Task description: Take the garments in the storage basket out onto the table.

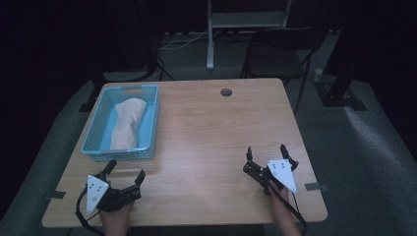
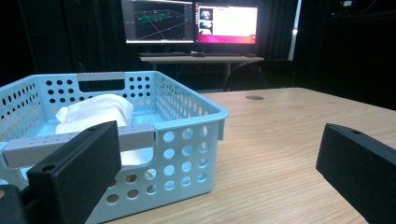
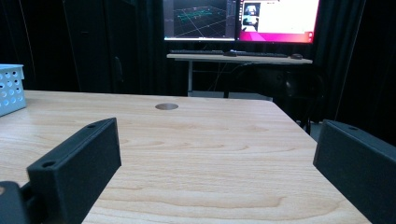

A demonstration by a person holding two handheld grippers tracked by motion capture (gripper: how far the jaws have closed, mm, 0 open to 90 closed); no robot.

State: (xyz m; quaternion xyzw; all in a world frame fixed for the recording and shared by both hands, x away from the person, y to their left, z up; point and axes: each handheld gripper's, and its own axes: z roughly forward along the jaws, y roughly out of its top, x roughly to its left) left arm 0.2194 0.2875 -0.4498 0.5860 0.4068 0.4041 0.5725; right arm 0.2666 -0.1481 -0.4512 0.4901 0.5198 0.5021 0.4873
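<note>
Both of my hands sat at the near edge of the wooden table [image 1: 206,132], and each one held a gripper. My left gripper [image 1: 126,173] rested near the left corner, and its two black fingers [image 2: 77,175] were spread wide with nothing between them. My right gripper [image 1: 266,154] rested near the right side, well apart from the left one. Its fingers [image 3: 77,165] were wide too, and they held nothing.

Just past my left gripper stood a light blue basket [image 1: 150,123] with round holes in its walls. It sat on the left part of the table, close to the left edge. Inside the basket lay a white cloth [image 1: 126,123], folded up and long, reaching from the near end toward the far end. My left gripper pointed at the near wall of the basket [image 2: 187,149] but did not touch it.

Farther off on the table was a small round hole cover [image 1: 226,92]. Past the table I saw a dark chair [image 1: 273,59] and two bright screens [image 3: 240,18] on a desk
</note>
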